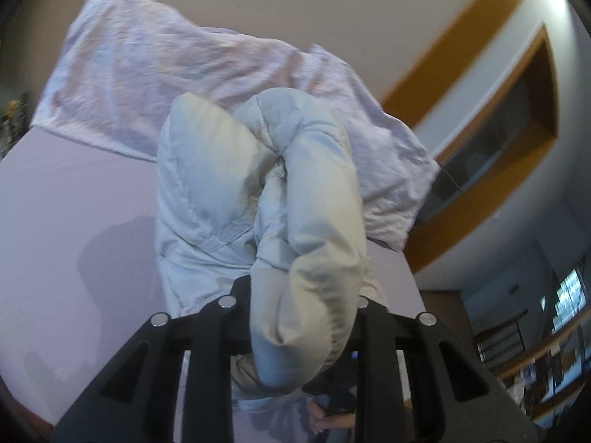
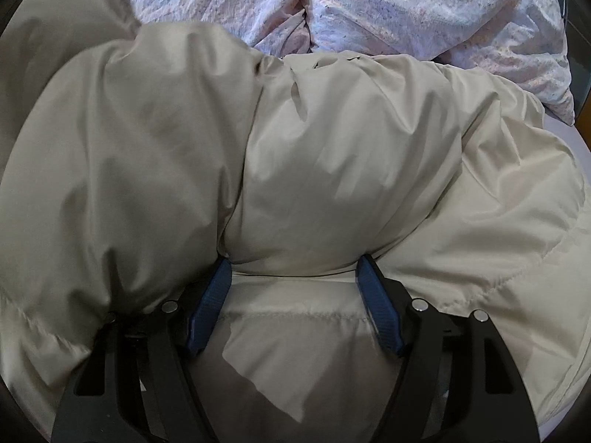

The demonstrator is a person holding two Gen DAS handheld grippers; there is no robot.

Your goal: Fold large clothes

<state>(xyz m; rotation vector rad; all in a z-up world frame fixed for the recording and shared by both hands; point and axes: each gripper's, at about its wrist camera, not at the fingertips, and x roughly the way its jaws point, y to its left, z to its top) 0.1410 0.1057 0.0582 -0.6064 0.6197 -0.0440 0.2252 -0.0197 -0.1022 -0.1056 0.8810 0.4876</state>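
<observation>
A puffy pale beige jacket (image 1: 229, 184) hangs bunched above the bed in the left wrist view. My left gripper (image 1: 299, 291) is shut on a thick roll of it, and the fabric hides the fingertips. In the right wrist view the same jacket (image 2: 332, 147) fills nearly the whole picture and lies heaped on the bed. My right gripper (image 2: 295, 265) points down into it. Its blue pads (image 2: 212, 302) stand wide and press on both sides of a fat quilted fold.
A lilac bed sheet (image 1: 74, 203) lies under the jacket. A crumpled patterned pillow (image 1: 147, 66) (image 2: 424, 11) sits at the head of the bed. Beyond it are a wall and a wood-framed niche (image 1: 517, 118). A person's hand (image 1: 325, 421) shows below the left gripper.
</observation>
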